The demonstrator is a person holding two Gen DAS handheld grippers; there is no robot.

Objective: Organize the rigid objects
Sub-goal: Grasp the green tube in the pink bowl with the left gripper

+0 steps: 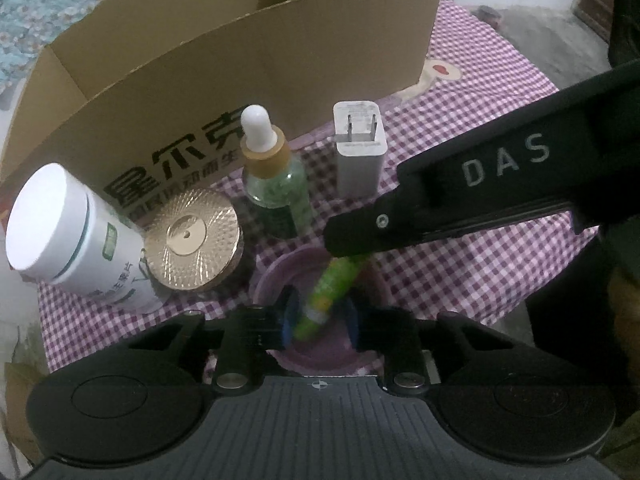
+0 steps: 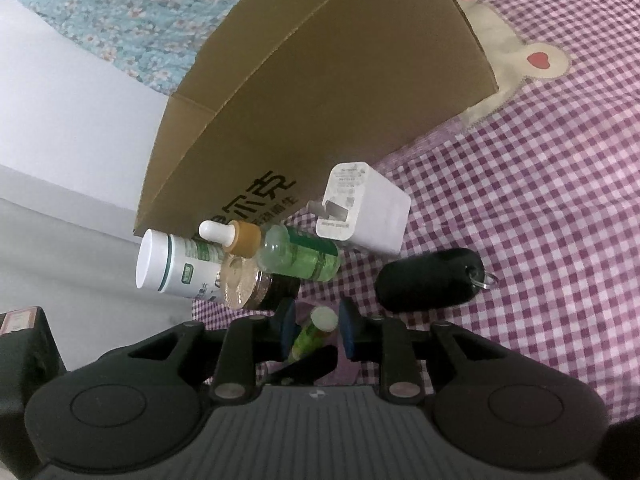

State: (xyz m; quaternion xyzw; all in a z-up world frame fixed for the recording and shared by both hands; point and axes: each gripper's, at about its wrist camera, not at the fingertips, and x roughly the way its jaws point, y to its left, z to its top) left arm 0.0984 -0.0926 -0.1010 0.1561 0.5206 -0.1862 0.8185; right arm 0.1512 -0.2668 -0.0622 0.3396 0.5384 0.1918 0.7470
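Note:
A slim green tube (image 1: 334, 286) with a white cap (image 2: 324, 317) stands tilted over a purple dish (image 1: 272, 276). My left gripper (image 1: 319, 322) is shut on the tube's lower end, which sits between its blue pads. My right gripper (image 2: 317, 330) reaches in from the right around the capped upper end. Its pads (image 2: 289, 326) stand a little off the cap on both sides, so it is open. In the left wrist view the right gripper (image 1: 346, 246) is a black bar that hides the tube's top. One left finger (image 2: 308, 364) shows below the tube.
An open cardboard box (image 1: 240, 60) stands behind on the purple checked cloth (image 1: 460, 280). Before it stand a white jar (image 1: 60, 232), a gold-lidded jar (image 1: 192, 240), a green dropper bottle (image 1: 274, 184) and a white charger (image 1: 360, 148). A black key fob (image 2: 430, 278) lies to the right.

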